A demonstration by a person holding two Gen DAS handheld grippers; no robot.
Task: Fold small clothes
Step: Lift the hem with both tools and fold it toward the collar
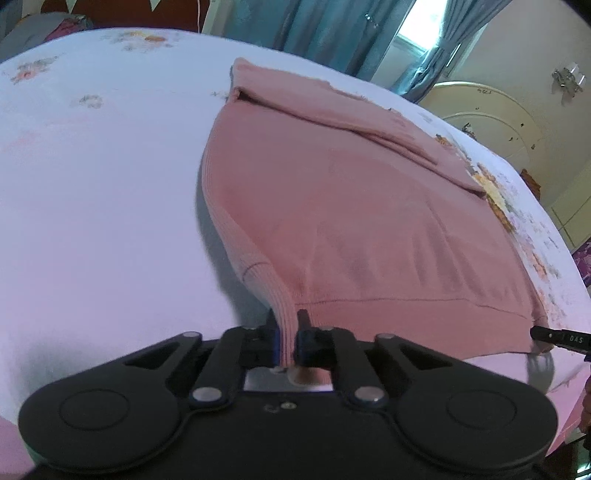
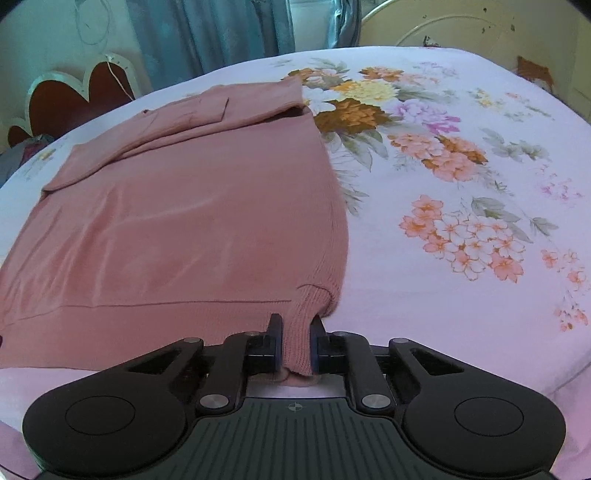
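A pink knitted sweater (image 1: 351, 229) lies flat on a bed covered by a floral sheet (image 1: 92, 184), its sleeves folded across the far part. My left gripper (image 1: 287, 325) is shut on the ribbed hem at the sweater's near left corner, the knit pinched between its pads. In the right wrist view the same sweater (image 2: 192, 221) spreads to the left. My right gripper (image 2: 295, 325) is shut on the ribbed hem at the near right corner. A fingertip of the right gripper (image 1: 554, 338) shows at the right edge of the left wrist view.
The floral sheet (image 2: 461, 184) stretches bare to the right of the sweater and to its left. Blue curtains (image 2: 221, 33) hang behind the bed. A cream headboard (image 1: 491, 122) stands at the far right, and a red scalloped board (image 2: 74, 96) at the far left.
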